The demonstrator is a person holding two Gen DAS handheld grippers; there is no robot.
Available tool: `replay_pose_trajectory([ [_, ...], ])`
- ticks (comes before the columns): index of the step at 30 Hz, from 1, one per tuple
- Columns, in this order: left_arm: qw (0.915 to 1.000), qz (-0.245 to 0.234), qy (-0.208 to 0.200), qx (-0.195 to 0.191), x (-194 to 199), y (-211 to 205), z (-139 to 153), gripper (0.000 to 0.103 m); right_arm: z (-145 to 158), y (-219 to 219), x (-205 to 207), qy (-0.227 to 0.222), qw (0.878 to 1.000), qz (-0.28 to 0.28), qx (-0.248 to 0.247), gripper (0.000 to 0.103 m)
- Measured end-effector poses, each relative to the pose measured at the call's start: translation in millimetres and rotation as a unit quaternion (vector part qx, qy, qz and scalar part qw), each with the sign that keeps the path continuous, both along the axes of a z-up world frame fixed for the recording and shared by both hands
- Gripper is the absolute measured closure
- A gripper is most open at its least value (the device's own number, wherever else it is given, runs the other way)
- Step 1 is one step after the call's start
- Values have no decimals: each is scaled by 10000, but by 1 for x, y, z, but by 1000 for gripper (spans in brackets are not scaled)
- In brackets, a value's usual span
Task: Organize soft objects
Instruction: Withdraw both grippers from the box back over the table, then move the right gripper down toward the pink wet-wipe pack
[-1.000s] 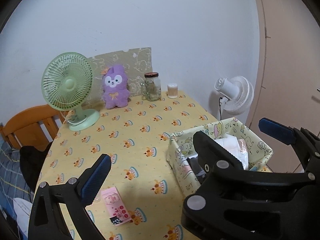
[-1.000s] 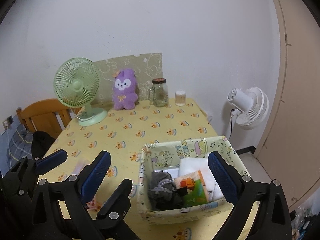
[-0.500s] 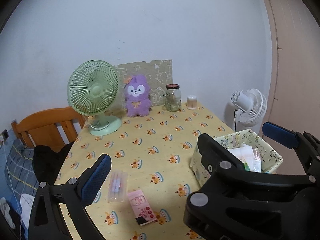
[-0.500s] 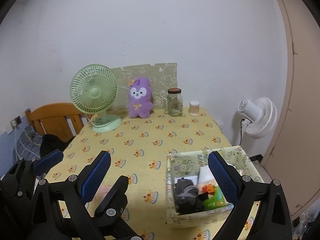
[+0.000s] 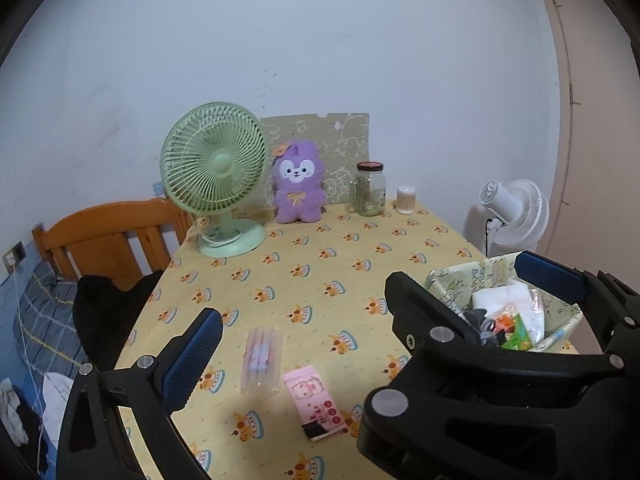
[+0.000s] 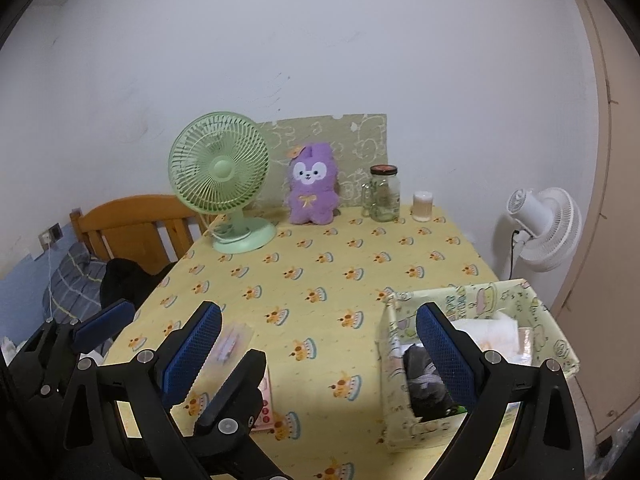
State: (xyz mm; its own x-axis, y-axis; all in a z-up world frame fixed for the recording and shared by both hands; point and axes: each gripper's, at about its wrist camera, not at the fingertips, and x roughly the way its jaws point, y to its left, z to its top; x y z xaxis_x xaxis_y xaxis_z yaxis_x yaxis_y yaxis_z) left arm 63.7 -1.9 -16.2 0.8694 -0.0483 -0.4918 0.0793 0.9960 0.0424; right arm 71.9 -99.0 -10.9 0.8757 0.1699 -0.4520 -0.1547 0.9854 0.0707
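Yellow tablecloth under two wide-spread, empty hand-held grippers, fabric bin right.

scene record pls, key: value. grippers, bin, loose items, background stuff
left gripper: open, empty, above table
right gripper: open, empty, above table
table: yellow cloth with a repeated print
fabric bin: right near corner; holds white cloth, grey item, colourful packet
pink packet: flat on cloth, near edge
clear packet: beside pink packet, on its left, outside bin
purple plush: upright at far edge, against a card
green fan: left of plush
glass jar: right of plush
small white cup: right of jar
white fan: off table, right
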Motion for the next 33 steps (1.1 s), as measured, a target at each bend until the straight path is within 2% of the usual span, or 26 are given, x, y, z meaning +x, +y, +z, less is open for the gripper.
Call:
replay_pose_trajectory([
  [17, 9977, 357, 567, -51, 13, 36, -56, 1, -57, 37, 24, 558, 9979, 314, -115, 4],
  [33, 9911, 582, 1197, -92, 29, 62, -109, 2, -112, 67, 52, 1143, 9918, 498, -275, 4],
])
